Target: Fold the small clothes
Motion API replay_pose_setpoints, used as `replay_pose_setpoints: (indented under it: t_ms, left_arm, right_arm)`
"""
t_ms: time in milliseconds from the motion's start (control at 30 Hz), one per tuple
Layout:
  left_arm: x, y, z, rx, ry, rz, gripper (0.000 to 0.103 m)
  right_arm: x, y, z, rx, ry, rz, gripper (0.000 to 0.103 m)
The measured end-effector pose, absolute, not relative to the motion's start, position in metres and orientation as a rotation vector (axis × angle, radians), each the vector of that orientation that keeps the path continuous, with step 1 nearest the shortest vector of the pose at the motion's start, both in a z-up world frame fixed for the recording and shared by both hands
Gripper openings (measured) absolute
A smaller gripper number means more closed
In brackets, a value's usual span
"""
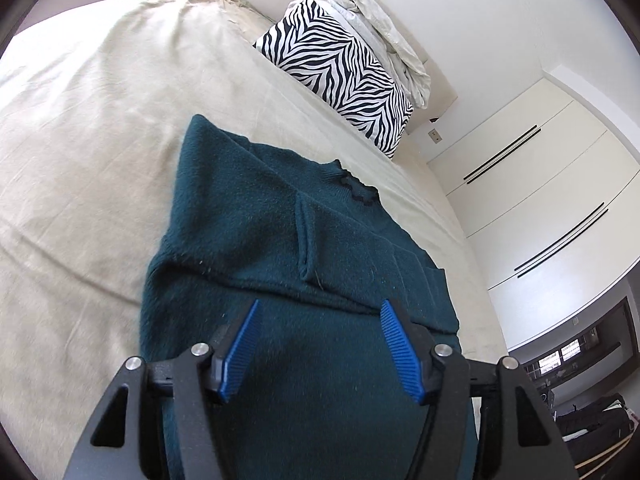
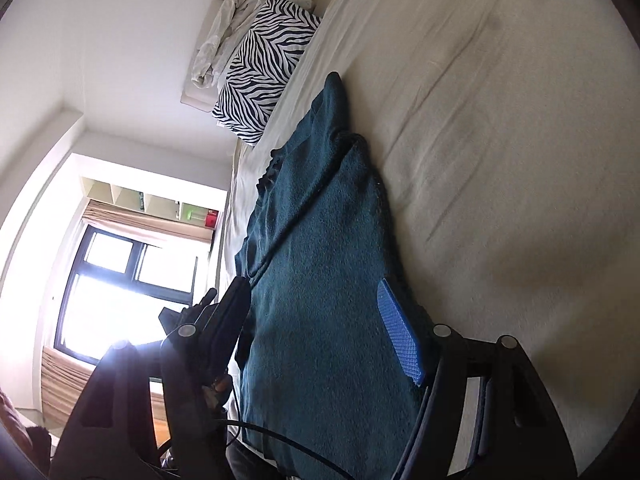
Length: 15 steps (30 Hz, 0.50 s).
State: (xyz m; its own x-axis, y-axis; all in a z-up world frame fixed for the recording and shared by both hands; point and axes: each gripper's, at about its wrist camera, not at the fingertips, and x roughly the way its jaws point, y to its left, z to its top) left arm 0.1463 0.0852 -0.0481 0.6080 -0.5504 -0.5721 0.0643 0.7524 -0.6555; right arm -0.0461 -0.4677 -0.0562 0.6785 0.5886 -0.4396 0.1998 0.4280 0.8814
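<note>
A dark green sweater [image 1: 280, 240] lies partly folded on a beige bed sheet [image 1: 80, 140], sleeves already laid across its body. The left gripper [image 1: 318, 312] hovers above the lower part, blue pads spread wide, holding nothing. The right gripper [image 2: 316, 292] likewise stands spread over the same knit. A zebra-print pillow [image 1: 340, 68] rests farther up the bed. Risk: a pinch catching only the top layer would likely pull the tucked sleeves loose and skew the fold
</note>
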Motion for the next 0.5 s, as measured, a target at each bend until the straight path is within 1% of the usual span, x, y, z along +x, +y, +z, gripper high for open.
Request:
replay_pose_setpoints:
  t_ms: [100, 200, 500]
  left_arm:
    - [0.098, 0.092, -0.045, -0.565, 0.881, -0.342, 0.064]
    - [0.058, 0.095, -0.050, -0.525, 0.910, -0.297, 0.064]
    - [-0.020, 0.109, -0.073, -0.577, 0.970, -0.295, 0.066]
  right_arm:
    - [-0.083, -0.468, -0.057, 1.151, 0.789, 0.254, 0.065]
    - [-0.096, -0.454, -0.049, 1.075, 0.808, 0.208, 0.065]
    - [-0.108, -0.407, -0.009, 0.845, 0.861, 0.168, 0.065]
